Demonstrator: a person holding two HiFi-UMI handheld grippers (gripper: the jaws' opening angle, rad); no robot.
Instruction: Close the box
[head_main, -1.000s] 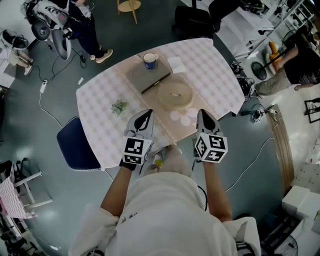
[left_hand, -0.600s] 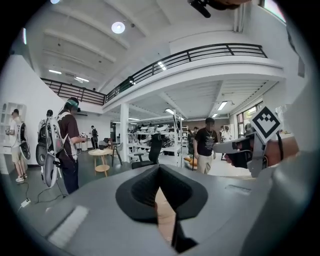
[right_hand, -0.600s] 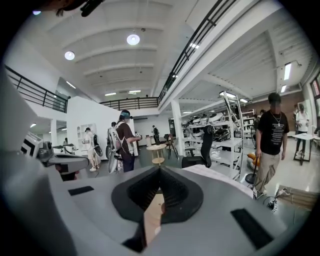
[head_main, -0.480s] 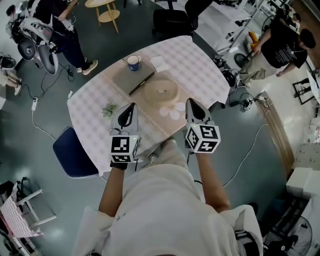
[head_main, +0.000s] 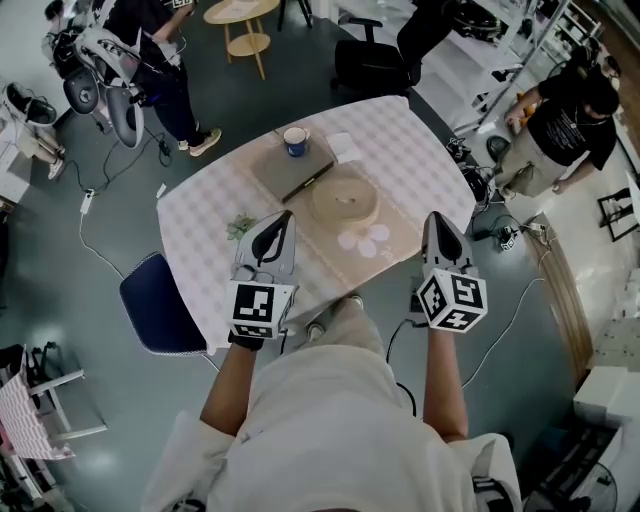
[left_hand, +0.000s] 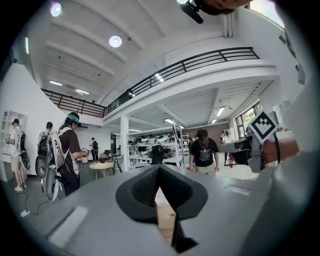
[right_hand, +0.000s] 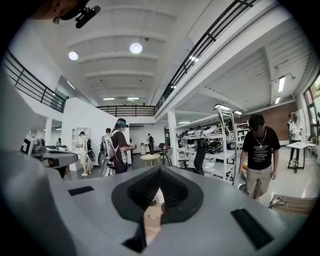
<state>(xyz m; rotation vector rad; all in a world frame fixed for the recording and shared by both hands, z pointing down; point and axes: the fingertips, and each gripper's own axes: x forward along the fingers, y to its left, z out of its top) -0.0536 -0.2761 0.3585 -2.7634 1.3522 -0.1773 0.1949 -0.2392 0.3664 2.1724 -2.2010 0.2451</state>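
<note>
The box (head_main: 344, 196) is a round, shallow beige box on the checked tablecloth, seen only in the head view; I cannot tell whether its lid is on. My left gripper (head_main: 287, 217) hovers over the table's near edge, short of the box and to its left, jaws together and empty. My right gripper (head_main: 436, 218) hangs off the table's near right corner, also shut on nothing. Both gripper views look out level across the hall, over the left gripper's (left_hand: 160, 168) and the right gripper's (right_hand: 160, 169) meeting tips. The box is hidden there.
On the table (head_main: 200, 220) a grey book (head_main: 292, 168), a blue mug (head_main: 296, 141) and a white napkin (head_main: 343, 147) lie behind the box, a small plant (head_main: 240, 226) at its left. A blue chair (head_main: 160, 305) stands at the table's left. Several people stand around the hall.
Both grippers have risen, and the people in the gripper views sit lower in frame. In the head view the right gripper has drifted right, off the table's corner.
</note>
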